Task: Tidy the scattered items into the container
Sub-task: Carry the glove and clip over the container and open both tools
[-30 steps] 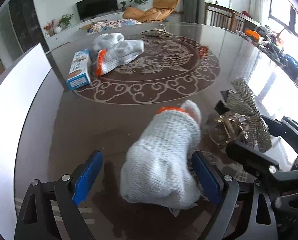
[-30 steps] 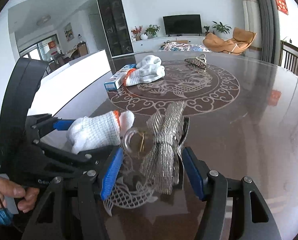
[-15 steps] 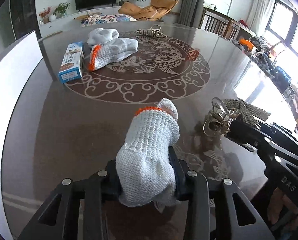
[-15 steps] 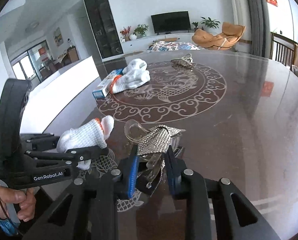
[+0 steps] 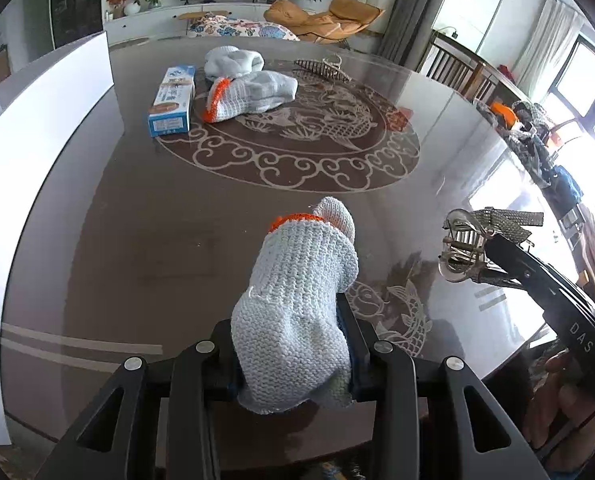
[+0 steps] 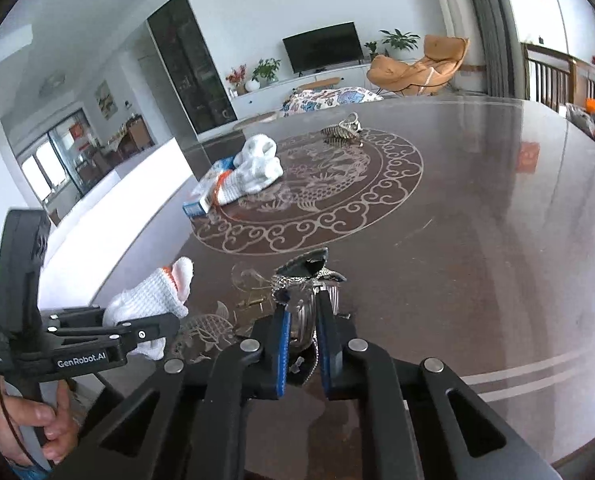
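Gloves and clips were leaving the tabletop (image 5: 137, 240): the left claw (image 5: 293, 344), which had just closed, gripped a white knitted glove (image 5: 301, 296) clear of the surface, while the right claw (image 6: 302, 334) finished clamping a glittery hair clip (image 6: 303, 280). Both pickups looked done. No container was in view.

We see a bright, daylit room, the light coming from windows (image 5: 577, 80) at the right of the left wrist view. They blow out to white and cast strong glare across the glossy table (image 5: 477, 152). Both views stay sharp at centre; fisheye bending curves straight lines, and dark vignetting rims every corner.
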`<state>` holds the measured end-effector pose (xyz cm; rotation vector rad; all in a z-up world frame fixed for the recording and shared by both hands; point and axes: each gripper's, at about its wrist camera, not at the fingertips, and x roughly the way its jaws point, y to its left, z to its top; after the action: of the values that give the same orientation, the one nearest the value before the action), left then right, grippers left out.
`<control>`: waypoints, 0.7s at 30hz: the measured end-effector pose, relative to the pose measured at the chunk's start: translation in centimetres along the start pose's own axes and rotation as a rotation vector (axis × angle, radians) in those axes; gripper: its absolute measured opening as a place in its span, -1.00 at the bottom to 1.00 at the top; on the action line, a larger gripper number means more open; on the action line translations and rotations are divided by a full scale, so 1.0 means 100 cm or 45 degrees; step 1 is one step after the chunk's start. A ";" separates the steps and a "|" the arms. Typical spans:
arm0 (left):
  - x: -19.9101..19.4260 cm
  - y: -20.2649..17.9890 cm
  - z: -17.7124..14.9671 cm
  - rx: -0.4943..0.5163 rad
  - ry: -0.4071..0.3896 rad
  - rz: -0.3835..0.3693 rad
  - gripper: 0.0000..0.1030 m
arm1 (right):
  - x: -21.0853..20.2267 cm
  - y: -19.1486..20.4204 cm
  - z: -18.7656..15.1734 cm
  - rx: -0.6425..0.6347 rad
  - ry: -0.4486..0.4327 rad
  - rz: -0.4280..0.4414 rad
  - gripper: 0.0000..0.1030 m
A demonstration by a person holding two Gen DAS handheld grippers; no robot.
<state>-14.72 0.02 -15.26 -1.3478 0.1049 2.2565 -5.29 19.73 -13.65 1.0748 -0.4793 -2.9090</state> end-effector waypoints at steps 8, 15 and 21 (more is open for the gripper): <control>-0.005 0.000 0.001 -0.044 0.031 0.004 -0.27 | -0.010 0.014 0.008 -0.016 0.004 0.040 -0.77; -0.034 0.022 0.012 -0.127 0.004 -0.013 -0.27 | -0.002 0.059 0.019 -0.092 0.037 0.145 -0.77; -0.087 0.073 0.028 -0.235 -0.078 0.005 -0.27 | -0.001 0.121 0.057 -0.189 -0.009 0.282 -0.77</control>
<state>-17.02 -8.77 -7.83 -1.3695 -0.1253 2.3559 -10.05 9.78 -6.06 0.9276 -0.3506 -2.7067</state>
